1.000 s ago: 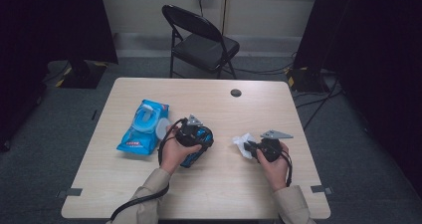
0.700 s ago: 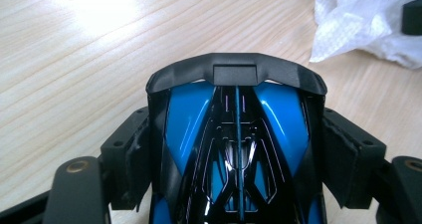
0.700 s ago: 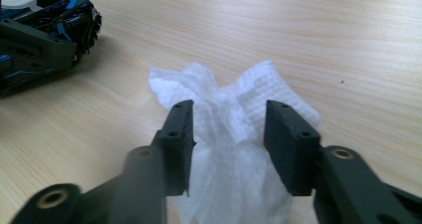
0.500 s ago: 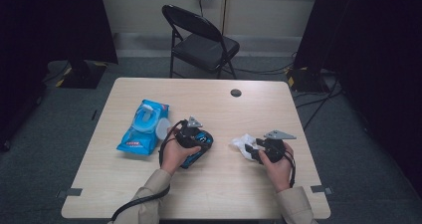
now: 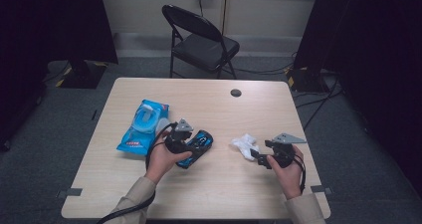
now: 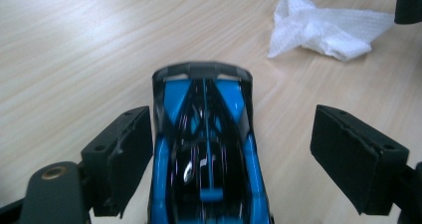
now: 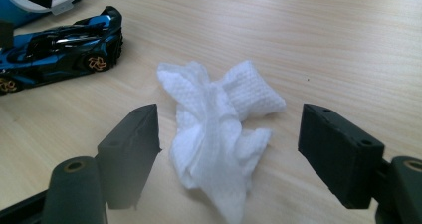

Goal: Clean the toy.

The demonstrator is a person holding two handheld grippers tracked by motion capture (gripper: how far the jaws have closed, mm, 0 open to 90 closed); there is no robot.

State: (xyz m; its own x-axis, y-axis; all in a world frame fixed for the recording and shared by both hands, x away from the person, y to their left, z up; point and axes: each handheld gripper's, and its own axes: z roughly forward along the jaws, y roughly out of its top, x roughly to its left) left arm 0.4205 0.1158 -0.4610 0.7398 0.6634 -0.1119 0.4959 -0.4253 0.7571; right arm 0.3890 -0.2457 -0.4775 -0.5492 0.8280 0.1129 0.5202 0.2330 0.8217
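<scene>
Plainly, both tools had just let go. The right gripper [image 5: 260,157] had its jaws spread wide, having just been opening, and the crumpled wipe [image 7: 219,129] lay loose on the tabletop [image 5: 219,109] between them, touched by neither pad. The left gripper [image 5: 195,149] likewise had its jaws apart after opening a little further, with the toy car [image 6: 204,154] sitting between them; the left pad stood just beside the bodywork, the right pad clear of it.

The car rested on its wheels near the middle of the tabletop, just right of the blue wipes pack [image 5: 142,127] and well left of the wipe. Its long axis ran from near-left to far-right in the high view, in line with the left gripper, and the end farther from that gripper pointed towards the wipe. Which end was the nose could not be told for certain.

From here the likeliest trouble seemed to be the car rolling: free on its wheels, a nudge from the near pad as the left gripper drew off could send it along its own axis towards the wipe or skew it round. The wipe, light and bunched, could catch on a jaw's edge and be dragged. A trailing cable [image 5: 154,147] sweeping the pack might also shift it.
</scene>
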